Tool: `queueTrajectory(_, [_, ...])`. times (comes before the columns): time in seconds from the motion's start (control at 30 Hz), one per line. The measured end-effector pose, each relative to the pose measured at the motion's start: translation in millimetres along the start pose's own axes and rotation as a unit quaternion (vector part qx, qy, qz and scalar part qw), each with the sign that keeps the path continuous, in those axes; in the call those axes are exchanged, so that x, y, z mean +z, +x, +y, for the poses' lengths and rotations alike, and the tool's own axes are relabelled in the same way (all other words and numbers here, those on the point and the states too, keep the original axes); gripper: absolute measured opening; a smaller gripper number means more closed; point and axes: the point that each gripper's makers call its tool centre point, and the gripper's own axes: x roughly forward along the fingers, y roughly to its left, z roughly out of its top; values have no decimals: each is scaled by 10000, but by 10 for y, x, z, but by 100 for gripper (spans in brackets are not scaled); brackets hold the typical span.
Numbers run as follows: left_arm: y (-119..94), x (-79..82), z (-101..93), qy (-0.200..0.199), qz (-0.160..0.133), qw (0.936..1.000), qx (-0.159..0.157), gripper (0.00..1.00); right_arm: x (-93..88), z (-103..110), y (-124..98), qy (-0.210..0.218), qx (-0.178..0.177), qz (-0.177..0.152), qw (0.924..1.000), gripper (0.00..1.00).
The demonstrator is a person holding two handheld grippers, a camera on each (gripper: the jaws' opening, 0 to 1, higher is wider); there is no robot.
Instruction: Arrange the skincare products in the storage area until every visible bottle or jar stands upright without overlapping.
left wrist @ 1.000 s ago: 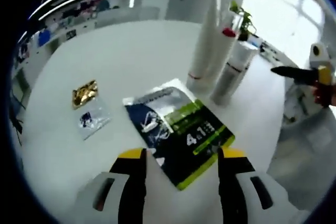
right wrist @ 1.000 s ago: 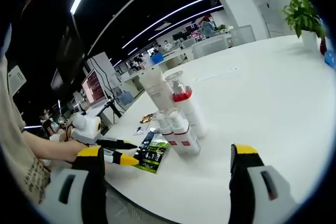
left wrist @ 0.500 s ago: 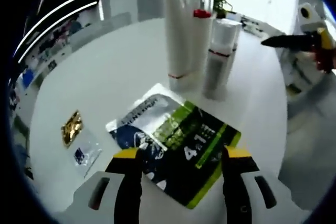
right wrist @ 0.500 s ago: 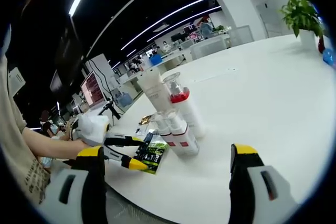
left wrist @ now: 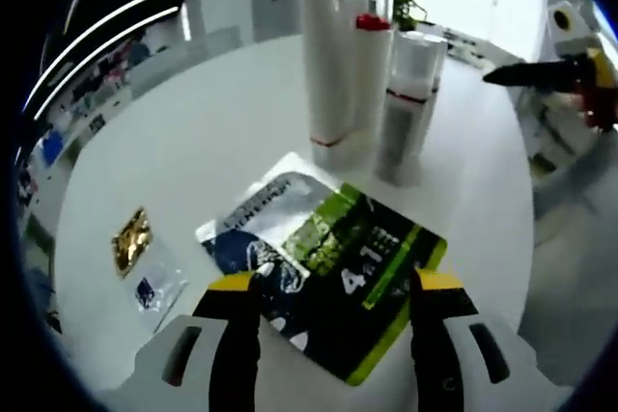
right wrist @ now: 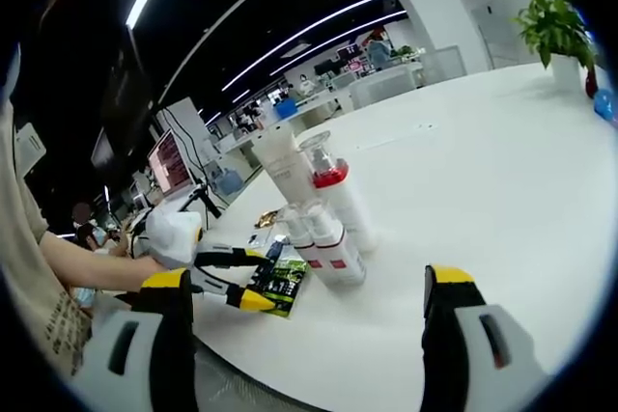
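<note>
We see a round white table [left wrist: 193,132] carrying everything. Lying flat near its near edge is a dark sachet with a green band [left wrist: 323,258], its long axis running diagonally from the left gripper [left wrist: 333,287] toward the standing bottles; the white printing on it is too blurred for us to read. The left gripper's yellow-tipped jaws hang wide apart, one to each side of the sachet's near end, gripping nothing. Further in from the edge stand four upright containers in a tight cluster: a tall white tube [left wrist: 323,45] whose top is cut off in the left gripper view, a clear-capped bottle with a red collar [left wrist: 372,36], and two shorter white bottles with red bands [right wrist: 323,238], touching or nearly so. Toward the table's left edge lie a small gold packet [left wrist: 130,238] and a clear packet [left wrist: 156,285] just beside it. The right gripper [right wrist: 309,335] hovers with its jaws spread wide, empty, off the table's edge.
</note>
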Motion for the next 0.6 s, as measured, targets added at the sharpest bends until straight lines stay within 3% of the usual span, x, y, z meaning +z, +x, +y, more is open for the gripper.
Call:
queueTrajectory(0.23, [-3, 0, 7, -17, 5, 10000, 51, 61, 2, -1, -1, -25, -14, -4, 10000, 100])
queueTrajectory(0.3, [-6, 6, -2, 4, 30, 10000, 39, 66, 5, -1, -3, -18, -16, -16, 10000, 100])
queueTrajectory(0.6, [-129, 135, -8, -51, -184, 9998, 110, 72, 18, 14, -12, -109, -9, -46, 9999, 100])
